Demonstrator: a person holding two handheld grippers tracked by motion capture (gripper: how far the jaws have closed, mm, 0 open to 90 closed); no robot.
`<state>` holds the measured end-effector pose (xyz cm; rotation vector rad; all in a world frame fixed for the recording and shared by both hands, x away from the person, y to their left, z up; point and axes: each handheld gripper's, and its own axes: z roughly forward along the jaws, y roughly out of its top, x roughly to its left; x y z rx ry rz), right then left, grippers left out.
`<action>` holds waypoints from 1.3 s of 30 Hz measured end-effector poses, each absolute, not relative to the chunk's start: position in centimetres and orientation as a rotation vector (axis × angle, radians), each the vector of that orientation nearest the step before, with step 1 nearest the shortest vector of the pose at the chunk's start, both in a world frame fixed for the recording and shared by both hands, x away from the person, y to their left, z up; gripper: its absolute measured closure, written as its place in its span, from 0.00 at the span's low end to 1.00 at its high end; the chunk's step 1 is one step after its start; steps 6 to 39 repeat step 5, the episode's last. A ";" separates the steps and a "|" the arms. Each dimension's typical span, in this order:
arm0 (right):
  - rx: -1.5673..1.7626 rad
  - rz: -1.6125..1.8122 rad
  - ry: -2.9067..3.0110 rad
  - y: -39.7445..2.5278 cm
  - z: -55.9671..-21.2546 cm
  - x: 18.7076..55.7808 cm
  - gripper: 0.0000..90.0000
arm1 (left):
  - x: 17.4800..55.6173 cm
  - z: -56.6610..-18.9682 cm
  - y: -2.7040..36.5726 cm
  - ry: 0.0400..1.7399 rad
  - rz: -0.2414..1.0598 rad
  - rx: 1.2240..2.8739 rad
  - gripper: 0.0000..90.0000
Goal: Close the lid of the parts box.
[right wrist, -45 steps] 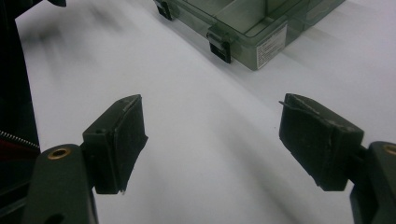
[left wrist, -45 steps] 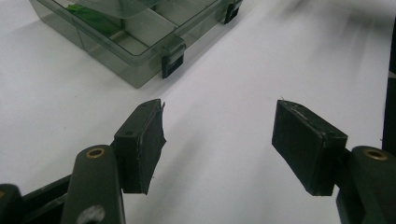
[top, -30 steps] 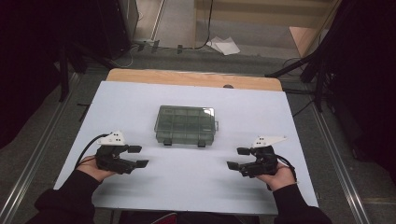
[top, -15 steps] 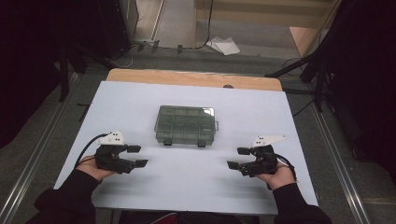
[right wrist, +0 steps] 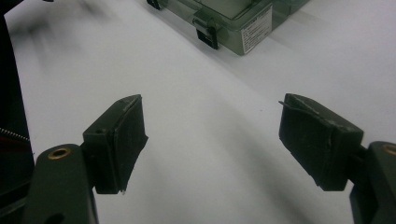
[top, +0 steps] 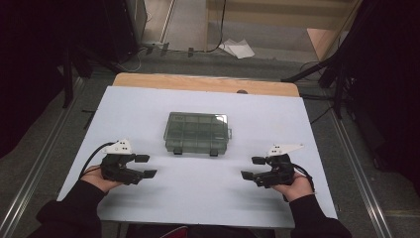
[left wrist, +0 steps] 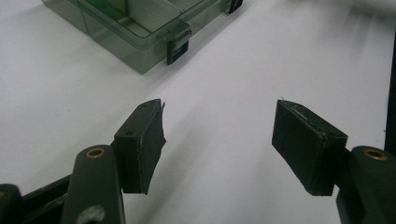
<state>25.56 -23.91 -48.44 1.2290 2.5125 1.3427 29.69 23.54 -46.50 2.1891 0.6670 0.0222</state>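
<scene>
Two claws, my left claw (top: 144, 166) and my right claw (top: 251, 167), sit wide open on the white table (top: 208, 203) near the clear plastic box (top: 197, 133) in the middle, which looks light, hard and slippery, so I'd grab its two black clips (top: 214, 151).

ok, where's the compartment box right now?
In the high view the compartment box sits closed mid-table on the white sheet, ahead of and between the left gripper and right gripper, touching neither.
</scene>
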 end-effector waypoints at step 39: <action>1.231 1.344 2.511 -23.9 -48.5 25.6 0.27 | 29.7 -46.5 23.6 0.674 0.023 2.188 0.37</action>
